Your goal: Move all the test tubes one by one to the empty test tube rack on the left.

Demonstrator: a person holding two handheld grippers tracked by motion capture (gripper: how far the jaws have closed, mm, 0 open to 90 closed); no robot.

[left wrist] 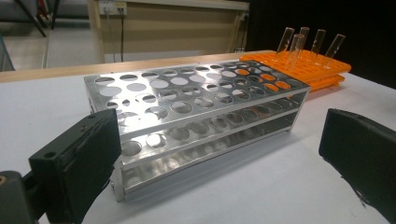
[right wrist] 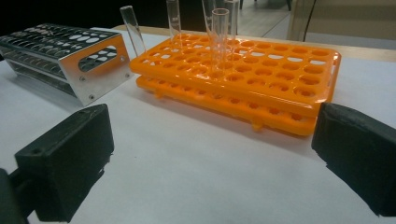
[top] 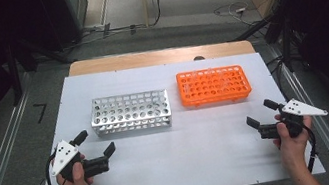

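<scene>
The left gripper (top: 94, 144) and right gripper (top: 262, 112), both wide open and empty, rest near the table's front corners, apparently poised before the steel rack (top: 130, 112) and orange rack (top: 213, 85) holding glass tubes (right wrist: 220, 37).

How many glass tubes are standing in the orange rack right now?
5, it seems: clear tubes clustered at the orange rack's end nearest the metal rack, one leaning outward at the corner. They overlap, so one more could be hidden.
</scene>
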